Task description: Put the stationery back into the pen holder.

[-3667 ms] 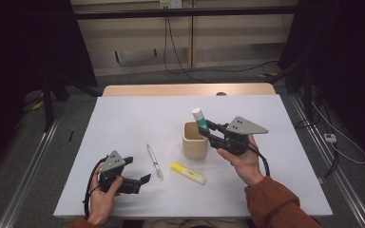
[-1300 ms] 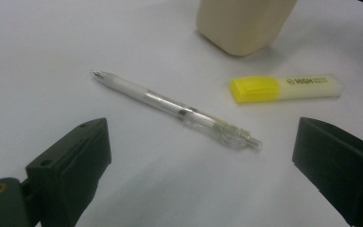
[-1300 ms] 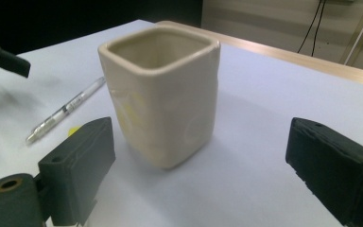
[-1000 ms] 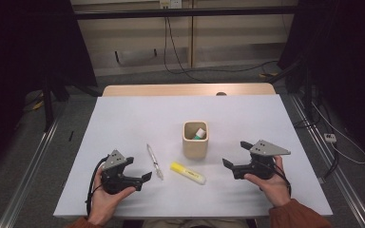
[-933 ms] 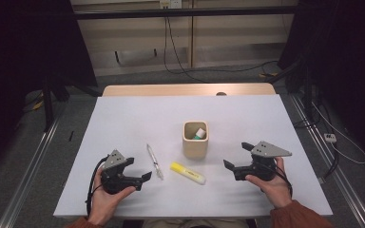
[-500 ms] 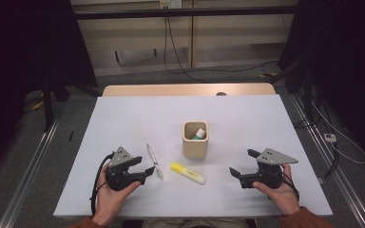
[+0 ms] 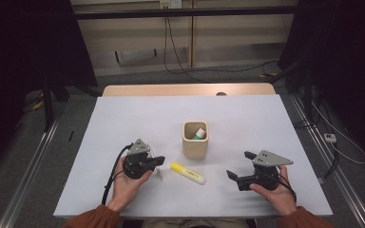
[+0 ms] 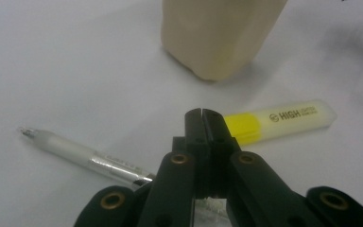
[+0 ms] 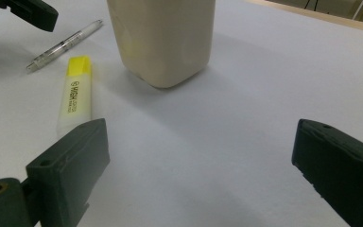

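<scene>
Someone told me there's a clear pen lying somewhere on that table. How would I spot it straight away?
Start at the beige cup near the middle of the white table, then look toward the left gripper. The pen lies flat under its shut jaws, next to the highlighter. It is thin and see-through with a silvery middle, while the highlighter is thick and yellow.

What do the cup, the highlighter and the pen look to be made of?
Cup: cream, matte, smooth rounded walls; likely plastic or ceramic.
Highlighter: glossy yellow plastic with a translucent cap and printed lettering.
Pen: frosted clear plastic barrel, shiny section, maybe metal.
</scene>
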`<state>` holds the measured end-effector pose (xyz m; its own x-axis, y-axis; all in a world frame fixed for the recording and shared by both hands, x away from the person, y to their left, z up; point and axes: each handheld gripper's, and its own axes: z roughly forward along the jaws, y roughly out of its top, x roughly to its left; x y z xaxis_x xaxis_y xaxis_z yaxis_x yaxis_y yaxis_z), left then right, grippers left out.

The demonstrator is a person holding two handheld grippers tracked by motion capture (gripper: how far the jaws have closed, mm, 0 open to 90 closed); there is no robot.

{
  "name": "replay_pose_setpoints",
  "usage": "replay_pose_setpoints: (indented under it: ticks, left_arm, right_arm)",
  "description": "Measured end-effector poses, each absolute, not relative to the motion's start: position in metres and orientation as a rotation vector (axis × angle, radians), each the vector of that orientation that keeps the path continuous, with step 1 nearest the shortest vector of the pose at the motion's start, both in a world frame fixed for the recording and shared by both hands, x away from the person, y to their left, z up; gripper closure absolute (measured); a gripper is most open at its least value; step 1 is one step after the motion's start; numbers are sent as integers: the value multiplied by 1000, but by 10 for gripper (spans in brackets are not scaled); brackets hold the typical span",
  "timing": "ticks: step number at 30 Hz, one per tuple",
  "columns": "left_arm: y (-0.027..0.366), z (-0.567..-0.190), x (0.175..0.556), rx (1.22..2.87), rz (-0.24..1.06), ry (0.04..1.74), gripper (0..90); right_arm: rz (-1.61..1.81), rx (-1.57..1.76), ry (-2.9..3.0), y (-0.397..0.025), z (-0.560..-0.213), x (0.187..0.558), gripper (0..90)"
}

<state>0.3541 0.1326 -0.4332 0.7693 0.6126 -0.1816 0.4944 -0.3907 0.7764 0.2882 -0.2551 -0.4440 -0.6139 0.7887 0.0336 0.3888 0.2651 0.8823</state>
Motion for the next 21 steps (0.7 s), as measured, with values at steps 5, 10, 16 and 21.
replay_pose_setpoints:
  ticks: [5,10,16,21]
  left_arm:
    - [130,-438,353,2091,161,847,900]
    - [127,-445,356,2108,159,876,900]
    - [127,-447,357,2158,155,853,900]
    - [125,-450,358,2176,133,853,900]
  right_arm:
    - [1298,1055,2142,-255,-445,289,51]
    - [1305,1056,2140,-255,-445,288,51]
    - [1303,1055,2139,-255,-445,288,52]
    - [1295,1057,2138,-255,-445,289,52]
